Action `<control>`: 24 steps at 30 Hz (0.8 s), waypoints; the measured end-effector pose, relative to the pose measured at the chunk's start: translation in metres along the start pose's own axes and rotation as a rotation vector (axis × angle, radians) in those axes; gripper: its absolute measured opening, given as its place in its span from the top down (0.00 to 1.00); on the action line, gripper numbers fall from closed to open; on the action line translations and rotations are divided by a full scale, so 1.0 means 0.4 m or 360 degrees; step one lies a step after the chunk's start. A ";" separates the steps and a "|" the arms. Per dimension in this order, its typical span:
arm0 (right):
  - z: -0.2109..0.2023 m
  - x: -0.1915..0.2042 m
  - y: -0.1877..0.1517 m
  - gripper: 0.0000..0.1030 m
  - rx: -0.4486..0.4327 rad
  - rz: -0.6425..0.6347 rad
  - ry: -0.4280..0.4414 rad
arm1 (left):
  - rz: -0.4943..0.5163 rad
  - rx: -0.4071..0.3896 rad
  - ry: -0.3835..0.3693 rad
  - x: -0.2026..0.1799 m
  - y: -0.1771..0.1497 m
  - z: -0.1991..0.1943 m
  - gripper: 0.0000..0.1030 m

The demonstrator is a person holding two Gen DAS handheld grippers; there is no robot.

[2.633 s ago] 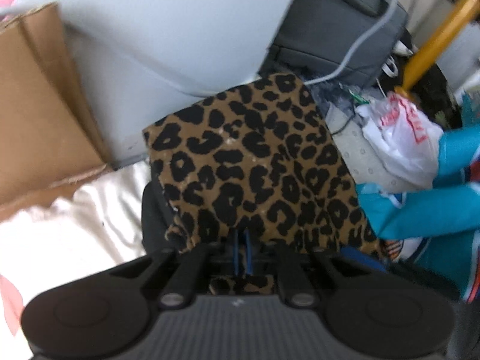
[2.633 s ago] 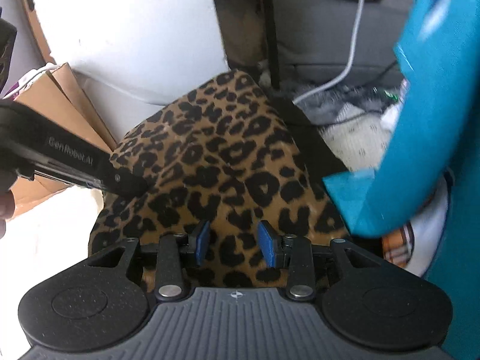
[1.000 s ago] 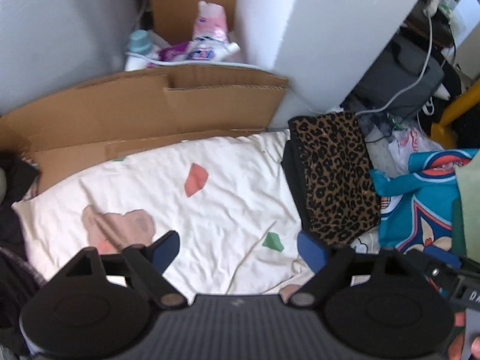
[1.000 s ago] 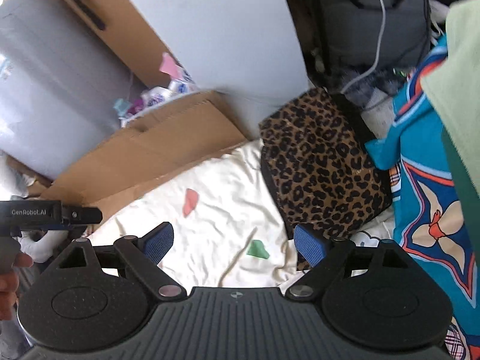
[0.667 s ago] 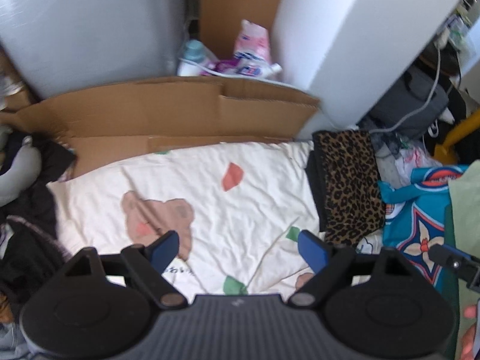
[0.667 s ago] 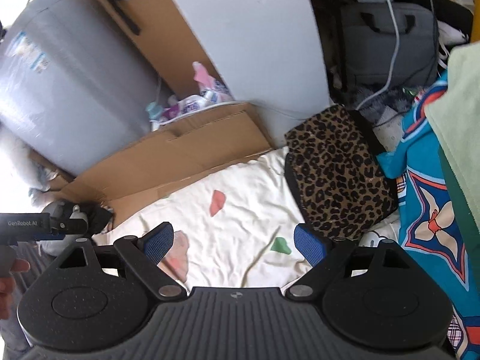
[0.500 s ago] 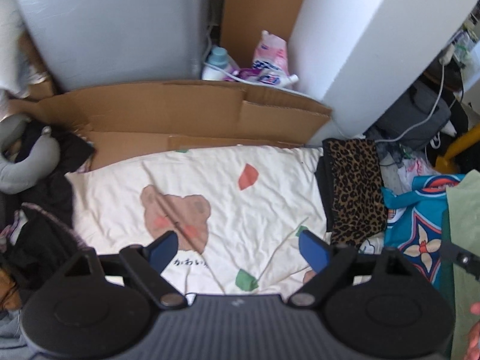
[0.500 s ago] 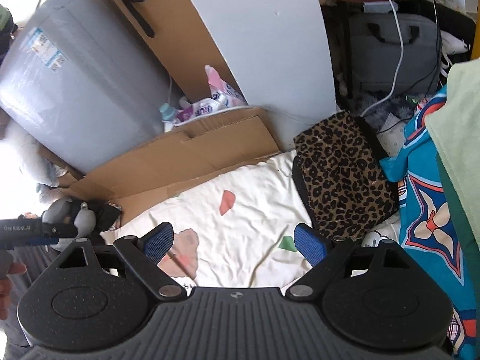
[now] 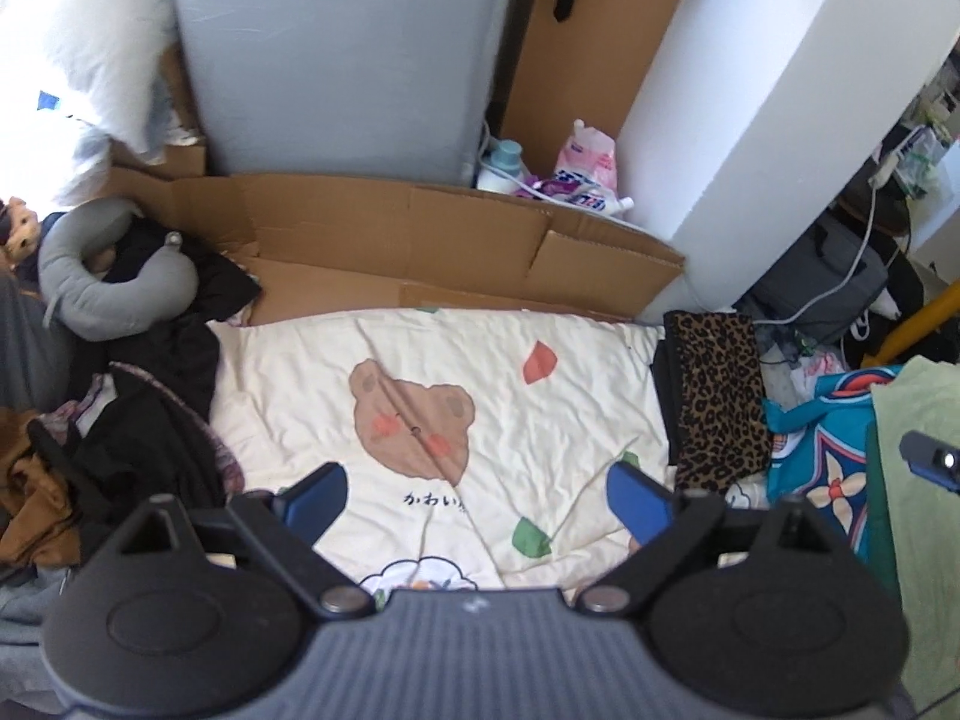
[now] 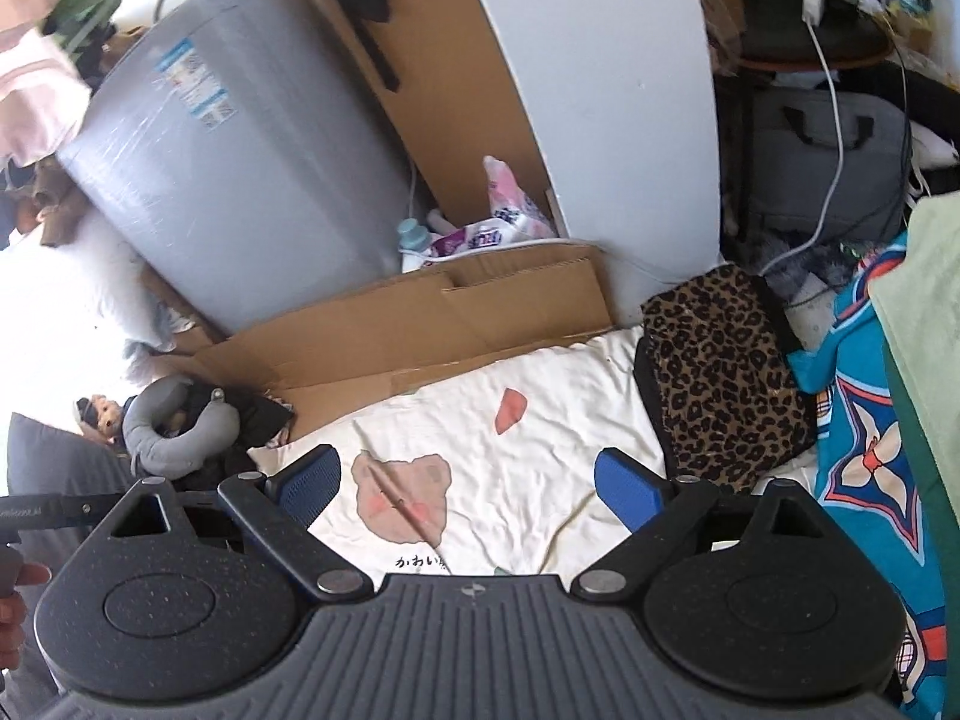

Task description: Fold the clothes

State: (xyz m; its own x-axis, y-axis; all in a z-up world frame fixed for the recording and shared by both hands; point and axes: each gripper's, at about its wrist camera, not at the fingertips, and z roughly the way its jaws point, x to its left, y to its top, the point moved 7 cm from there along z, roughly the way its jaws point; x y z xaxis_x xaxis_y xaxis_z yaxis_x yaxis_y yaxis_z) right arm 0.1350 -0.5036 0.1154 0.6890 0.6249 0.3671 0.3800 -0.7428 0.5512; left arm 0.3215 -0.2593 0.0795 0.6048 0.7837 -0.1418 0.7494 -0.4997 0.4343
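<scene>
Ahead of the empty, still-widening left gripper (image 9: 477, 495): flattened cardboard (image 9: 420, 246). Folded leopard-print garment (image 9: 717, 396) lies lengthwise away, front-right, apparently atop black cloth. Right gripper (image 10: 468, 480) gapes, empty.

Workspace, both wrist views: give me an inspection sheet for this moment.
Surface: cream bear-print blanket, wrinkled, middle bare.
Job's things: folded leopard-print garment at the blanket's right edge; dark clothes pile off its left edge.
Clutter: grey neck pillow, flattened cardboard, detergent pouches.
Grippers: left gripper opening, nothing between the jaws; right gripper open, nothing held.
Cables: white cable across the grey bag.
Surroundings: grey appliance, white wall.
</scene>
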 end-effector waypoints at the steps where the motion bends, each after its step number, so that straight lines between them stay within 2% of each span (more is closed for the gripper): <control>1: -0.005 0.011 -0.006 0.07 0.0000 -0.0020 0.0016 | -0.0007 -0.0010 0.0008 0.010 -0.013 -0.010 0.06; 9: -0.025 0.090 -0.059 0.07 -0.0010 -0.0182 0.0111 | -0.0063 -0.0102 0.0091 0.063 -0.091 -0.064 0.04; 15: -0.025 0.142 -0.092 0.06 -0.0038 -0.0255 0.0142 | -0.0051 -0.0184 0.0115 0.051 -0.141 -0.078 0.01; 22: -0.013 0.166 -0.152 0.05 -0.0044 -0.0287 0.0159 | -0.0148 -0.0278 0.0134 0.027 -0.199 -0.067 0.01; 24: -0.009 0.159 -0.173 0.05 -0.0046 -0.0292 0.0137 | -0.0171 -0.0271 0.0109 0.013 -0.218 -0.054 0.01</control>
State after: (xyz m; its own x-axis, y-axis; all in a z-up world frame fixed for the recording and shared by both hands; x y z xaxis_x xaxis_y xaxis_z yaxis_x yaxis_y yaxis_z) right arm 0.1504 -0.4114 0.1033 0.5540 0.7684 0.3204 0.4757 -0.6080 0.6356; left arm 0.2534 -0.2038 0.0603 0.4999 0.8552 -0.1372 0.7487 -0.3470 0.5649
